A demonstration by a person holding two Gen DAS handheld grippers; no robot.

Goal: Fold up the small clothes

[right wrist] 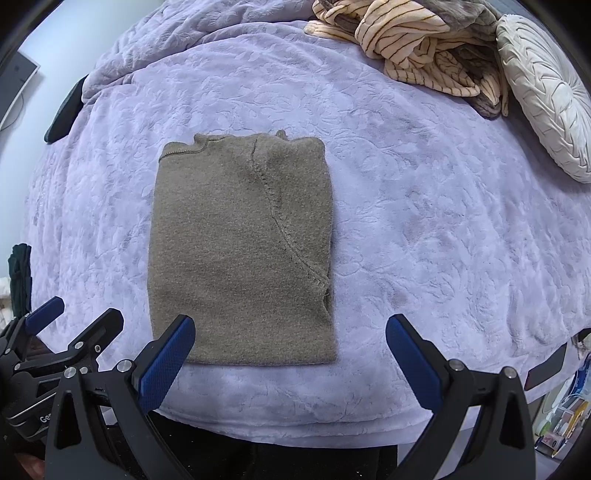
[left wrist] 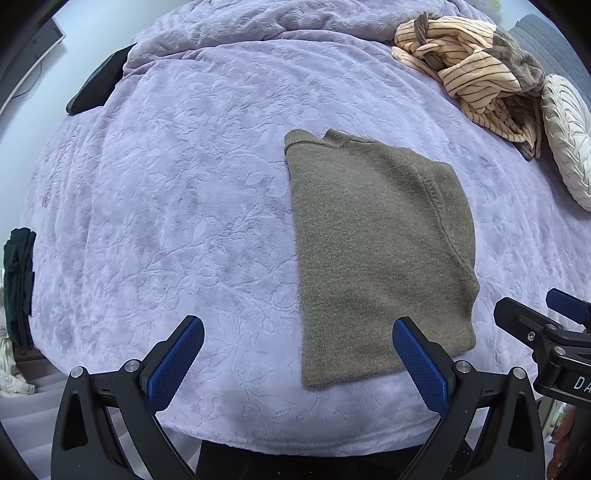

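A brown knitted sweater (left wrist: 380,251) lies folded into a tall rectangle on the lilac bed cover (left wrist: 177,206), collar at the far end. It also shows in the right wrist view (right wrist: 240,251). My left gripper (left wrist: 297,326) is open and empty, held above the near edge of the bed, its right finger over the sweater's near hem. My right gripper (right wrist: 290,325) is open and empty, its left finger over the sweater's near left corner. The right gripper also shows at the right edge of the left wrist view (left wrist: 532,314), and the left gripper at the left edge of the right wrist view (right wrist: 81,314).
A heap of cream striped and grey clothes (left wrist: 476,77) lies at the far right, next to a round white cushion (left wrist: 570,140). Crumpled lilac bedding (left wrist: 258,26) runs along the far side. A dark object (left wrist: 99,85) lies at the far left edge. Dark cloth (left wrist: 18,284) hangs off the left.
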